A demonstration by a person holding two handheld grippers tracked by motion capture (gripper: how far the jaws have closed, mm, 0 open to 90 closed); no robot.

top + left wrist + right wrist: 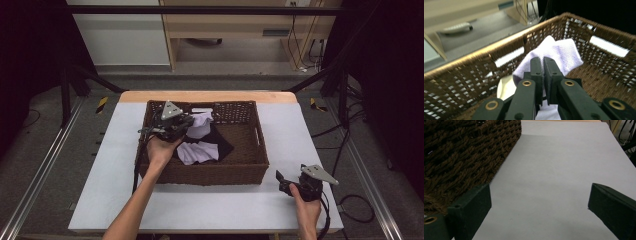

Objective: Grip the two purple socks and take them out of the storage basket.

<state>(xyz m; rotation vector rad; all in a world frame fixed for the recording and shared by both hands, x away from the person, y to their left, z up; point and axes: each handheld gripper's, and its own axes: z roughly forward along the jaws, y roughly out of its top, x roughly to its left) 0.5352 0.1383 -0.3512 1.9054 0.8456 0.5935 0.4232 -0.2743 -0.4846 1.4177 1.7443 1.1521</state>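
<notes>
A pale lilac sock [560,51] is pinched in the left gripper [543,63], whose jaws are pressed almost flat together on the knitted cloth, holding it up inside the wicker basket [260,150], toward the far left part of it. From above, the sock [201,123] hangs just right of the left gripper [186,121], above a second pale cloth [198,152] lying crumpled on the basket floor nearer the front wall. A black cloth [220,141] lies beside that, toward the basket's middle; its shape is hard to make out against the dark weave. The basket sits on the white table [100,190], toward the far side. The right gripper [281,181] rests low at the near right corner of the table, outside the basket, its jaws spread wide with nothing between them but bare tabletop [554,170].
</notes>
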